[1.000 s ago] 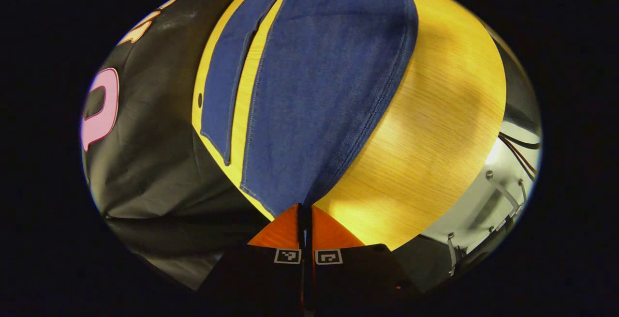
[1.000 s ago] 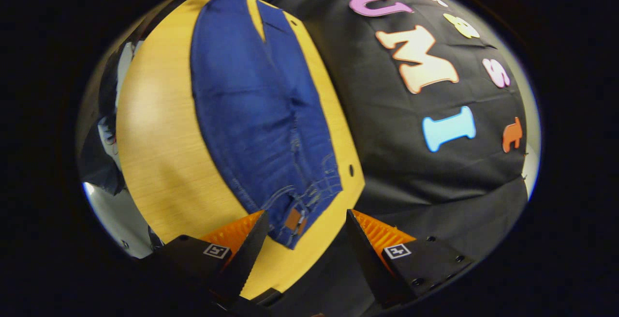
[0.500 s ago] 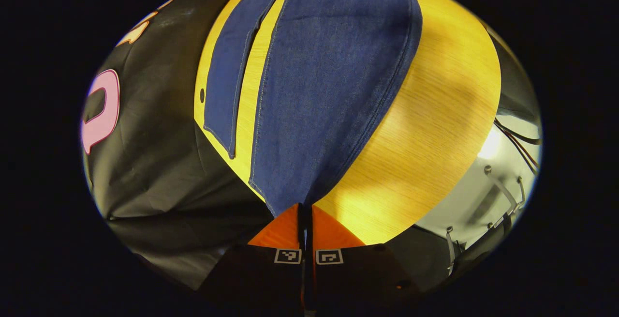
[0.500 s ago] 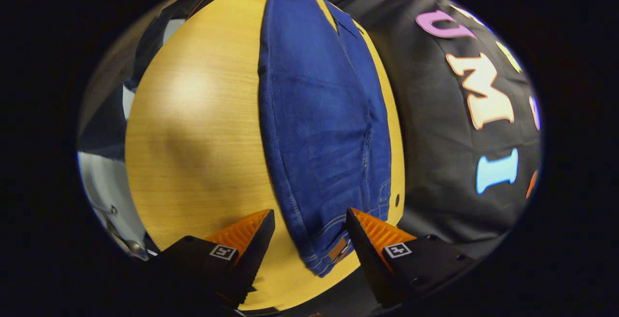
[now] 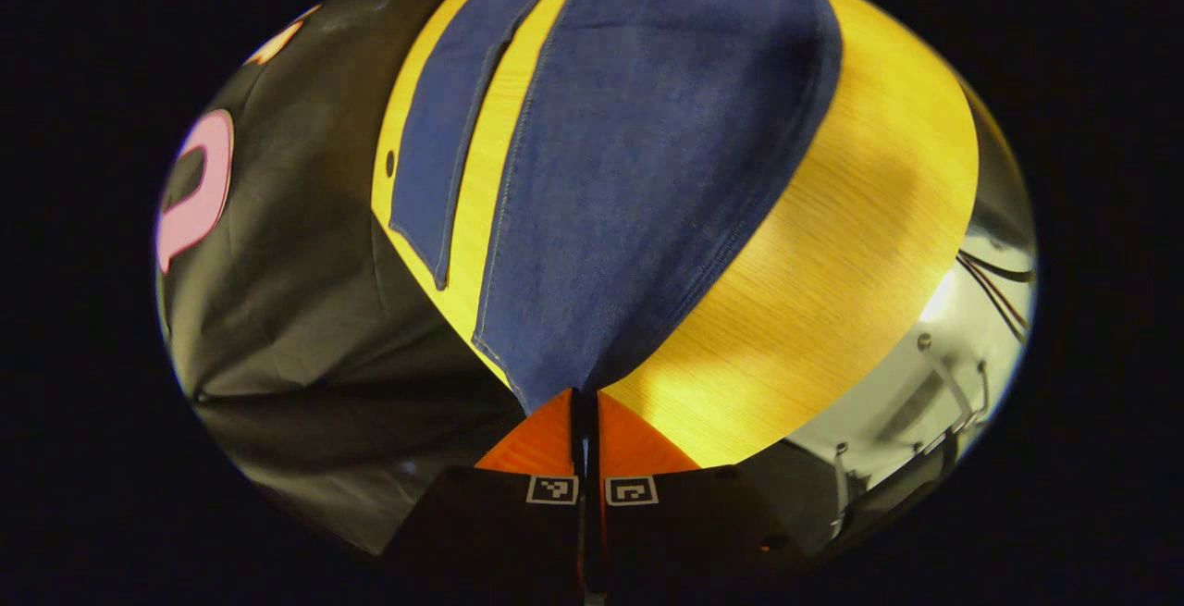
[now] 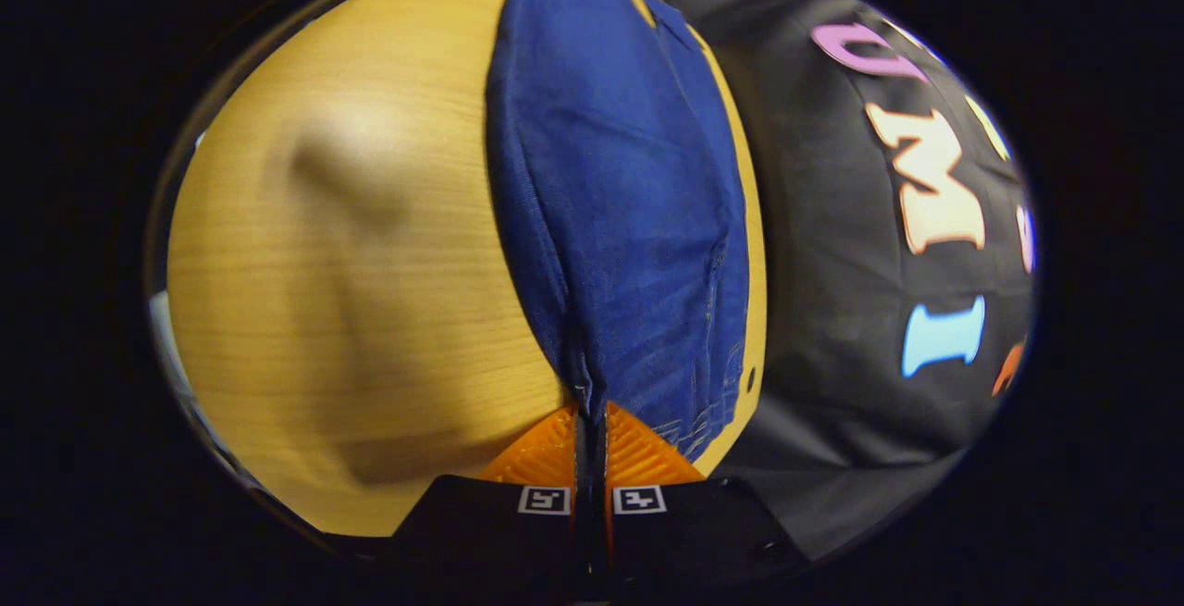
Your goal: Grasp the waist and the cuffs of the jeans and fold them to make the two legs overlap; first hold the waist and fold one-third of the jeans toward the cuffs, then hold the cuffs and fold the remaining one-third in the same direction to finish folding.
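Left gripper view: my left gripper (image 5: 584,395) sat at bottom center, jaws pinched together on a cuff corner of the jeans (image 5: 638,153). Denim ran from the fingertips up through the middle of the frame to the top edge. That leg looked lifted at my end, draping back down onto the wooden table (image 5: 832,245). Second leg (image 5: 444,134) lay flat in the upper left, apart from the held one, with a strip of bare table between them. The table filled the right half of the frame, with a bright glare patch lower center. Black cloth wall (image 5: 296,310) was on the left. A white surface with cables and metal brackets (image 5: 943,375) showed at lower right, past the table edge.

Right gripper view: my right gripper (image 6: 589,410) sat at bottom center, jaws closed onto the near edge of the jeans (image 6: 620,199), at the waist end. Stitching and a pocket seam showed just right of the fingertips. Fabric bunched into a fold line rising from the pinch point, then spread toward the top of the frame. The table (image 6: 351,291) took the left half, with my own shadow across it. Only a thin sliver of table showed to the right of the denim, then the cloth wall (image 6: 832,375).
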`<state>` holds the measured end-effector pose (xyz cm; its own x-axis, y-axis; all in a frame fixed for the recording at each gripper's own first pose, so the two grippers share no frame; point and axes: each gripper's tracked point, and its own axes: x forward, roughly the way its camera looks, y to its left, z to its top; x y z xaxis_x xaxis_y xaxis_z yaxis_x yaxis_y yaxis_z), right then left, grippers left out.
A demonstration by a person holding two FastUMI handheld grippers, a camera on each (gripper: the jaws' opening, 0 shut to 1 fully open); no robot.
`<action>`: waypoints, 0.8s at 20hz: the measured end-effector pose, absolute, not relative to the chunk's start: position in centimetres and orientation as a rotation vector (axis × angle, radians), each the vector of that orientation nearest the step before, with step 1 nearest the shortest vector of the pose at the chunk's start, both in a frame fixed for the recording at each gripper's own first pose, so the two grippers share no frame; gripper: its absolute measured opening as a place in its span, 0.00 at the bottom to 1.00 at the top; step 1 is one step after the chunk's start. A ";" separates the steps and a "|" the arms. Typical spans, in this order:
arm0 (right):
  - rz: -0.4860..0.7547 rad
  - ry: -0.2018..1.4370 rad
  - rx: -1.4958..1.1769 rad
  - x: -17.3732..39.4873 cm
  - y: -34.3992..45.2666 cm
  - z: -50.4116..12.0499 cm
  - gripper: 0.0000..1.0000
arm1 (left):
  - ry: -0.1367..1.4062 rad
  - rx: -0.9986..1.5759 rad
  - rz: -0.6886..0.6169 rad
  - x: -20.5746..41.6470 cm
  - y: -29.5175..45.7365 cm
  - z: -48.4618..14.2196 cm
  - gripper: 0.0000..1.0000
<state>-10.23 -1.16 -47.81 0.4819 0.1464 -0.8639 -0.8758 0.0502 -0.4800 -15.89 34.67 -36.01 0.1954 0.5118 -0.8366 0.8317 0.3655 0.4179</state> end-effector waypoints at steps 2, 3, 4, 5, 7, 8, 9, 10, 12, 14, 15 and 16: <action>0.826 0.681 -1.218 -8.3 -1.3 -45.6 0.03 | 1.434 1.257 -0.264 -14.6 34.6 -35.1 0.00; 0.792 0.662 -1.200 -7.4 -1.3 -44.5 0.02 | 1.407 1.255 -0.241 -13.7 34.4 -34.4 0.00; 0.765 0.637 -1.185 -6.6 -1.1 -43.7 0.02 | 1.389 1.256 -0.220 -12.7 34.4 -33.6 0.00; 0.727 0.620 -1.173 -5.6 -0.9 -42.6 0.02 | 1.371 1.254 -0.201 -11.8 33.9 -32.8 0.00; 0.649 0.602 -1.124 -3.7 -0.4 -40.6 0.03 | 1.332 1.249 -0.182 -9.5 34.1 -31.9 0.00; 0.608 0.598 -1.106 -2.5 -0.1 -39.9 0.03 | 1.314 1.246 -0.170 -8.2 34.4 -31.7 0.00; 0.573 0.600 -1.096 -1.3 0.1 -39.1 0.02 | 1.298 1.247 -0.165 -7.3 34.7 -31.4 0.00; 0.542 0.592 -1.084 -0.7 0.4 -38.1 0.02 | 1.281 1.261 -0.169 -6.2 35.0 -31.2 0.00; 0.473 0.552 -1.054 1.2 1.2 -36.3 0.02 | 1.250 1.276 -0.171 -4.1 35.6 -30.8 0.00; 0.410 0.530 -1.025 3.8 2.1 -35.7 0.02 | 1.215 1.266 -0.179 -2.3 35.9 -30.4 0.00; 0.385 0.535 -1.018 5.0 2.4 -35.7 0.02 | 1.201 1.260 -0.180 -0.8 36.1 -30.5 0.00; 0.369 0.541 -1.014 6.0 2.6 -35.8 0.02 | 1.189 1.257 -0.180 0.6 36.4 -30.5 0.00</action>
<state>5.98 2.59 -35.77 0.8106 0.0434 -0.5840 -0.5281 0.4851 -0.6970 0.57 36.36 -30.46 0.4421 0.4748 -0.7610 0.6789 0.3774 0.6299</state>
